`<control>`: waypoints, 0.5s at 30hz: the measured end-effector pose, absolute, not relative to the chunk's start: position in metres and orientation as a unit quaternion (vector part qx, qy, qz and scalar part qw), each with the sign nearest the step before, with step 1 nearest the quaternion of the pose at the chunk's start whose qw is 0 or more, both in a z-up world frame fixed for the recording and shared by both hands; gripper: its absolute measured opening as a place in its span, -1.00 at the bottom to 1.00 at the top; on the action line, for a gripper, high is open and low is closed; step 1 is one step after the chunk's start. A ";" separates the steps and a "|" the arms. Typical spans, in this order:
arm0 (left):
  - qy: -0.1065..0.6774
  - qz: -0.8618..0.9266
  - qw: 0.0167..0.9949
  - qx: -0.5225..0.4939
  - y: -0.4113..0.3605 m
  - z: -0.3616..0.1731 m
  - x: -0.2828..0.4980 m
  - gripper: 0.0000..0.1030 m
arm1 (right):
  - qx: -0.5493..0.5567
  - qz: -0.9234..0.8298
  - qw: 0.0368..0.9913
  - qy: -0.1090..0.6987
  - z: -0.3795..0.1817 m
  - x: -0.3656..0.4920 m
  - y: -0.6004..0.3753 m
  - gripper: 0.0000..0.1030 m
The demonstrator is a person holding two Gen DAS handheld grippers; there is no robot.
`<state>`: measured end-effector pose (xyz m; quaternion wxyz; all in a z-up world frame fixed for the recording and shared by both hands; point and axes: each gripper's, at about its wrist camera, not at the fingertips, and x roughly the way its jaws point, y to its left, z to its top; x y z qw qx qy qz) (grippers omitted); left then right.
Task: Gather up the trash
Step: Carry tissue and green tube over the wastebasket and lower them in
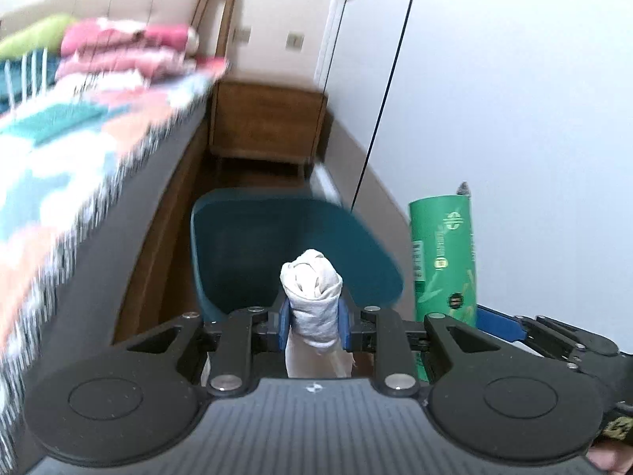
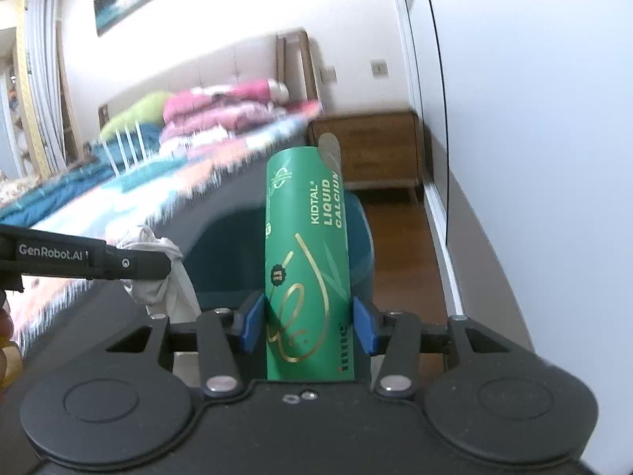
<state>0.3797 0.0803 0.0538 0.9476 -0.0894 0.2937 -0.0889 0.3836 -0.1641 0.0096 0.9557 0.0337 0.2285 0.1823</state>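
L tongs (image 1: pixel 314 318) are clamping a crumpled white tissue wad (image 1: pixel 312 297), held above a teal bin (image 1: pixel 277 237). R tongs (image 2: pixel 308 322) are gripping a green tube (image 2: pixel 306 261) reading "KIDTAL LIQUID CALCIUM", beside the bed (image 2: pixel 118 190). "GenRobot.AI" is showing on the L tongs' side.

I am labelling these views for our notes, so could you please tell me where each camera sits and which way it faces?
Left wrist: on the left tool, looking forward and down at the teal bin beside the bed; its pads clamp a white cloth wad.
Right wrist: on the right tool, facing the bed and nightstand; it grips a green tube.
Shared: bin, bed, nightstand, tube and wad; each shows the other tool.
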 end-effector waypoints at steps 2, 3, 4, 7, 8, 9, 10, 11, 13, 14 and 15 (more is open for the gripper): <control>0.275 -0.084 0.954 -0.081 0.079 0.069 0.389 -0.56 | 0.030 0.186 0.958 0.215 0.020 0.395 -0.159 -0.09; 0.266 -0.078 0.958 -0.075 0.076 0.073 0.392 -0.56 | 0.029 0.189 0.959 0.210 0.023 0.402 -0.157 -0.09; 0.258 -0.073 0.961 -0.069 0.075 0.078 0.397 -0.56 | 0.024 0.186 0.960 0.206 0.026 0.409 -0.153 -0.09; 0.246 -0.059 0.966 -0.056 0.075 0.086 0.415 -0.56 | 0.020 0.182 0.961 0.206 0.025 0.428 -0.146 -0.09; 0.242 -0.053 0.967 -0.052 0.075 0.087 0.422 -0.56 | 0.015 0.178 0.962 0.208 0.023 0.435 -0.142 -0.09; 0.240 -0.051 0.968 -0.054 0.074 0.090 0.424 -0.56 | 0.008 0.175 0.962 0.210 0.020 0.440 -0.139 -0.09; 0.240 -0.048 0.968 -0.054 0.075 0.089 0.431 -0.56 | 0.002 0.173 0.962 0.211 0.017 0.446 -0.134 -0.09; 0.240 -0.040 0.969 -0.051 0.077 0.087 0.437 -0.56 | -0.002 0.174 0.961 0.215 0.014 0.451 -0.131 -0.09; 0.244 -0.028 0.968 -0.044 0.076 0.082 0.446 -0.56 | -0.009 0.171 0.958 0.231 0.006 0.462 -0.123 -0.09; 0.250 -0.030 0.967 -0.043 0.077 0.077 0.453 -0.56 | -0.012 0.173 0.955 0.240 0.002 0.466 -0.119 -0.09; 0.255 -0.028 0.966 -0.039 0.076 0.070 0.459 -0.56 | -0.017 0.174 0.952 0.250 -0.001 0.470 -0.115 -0.09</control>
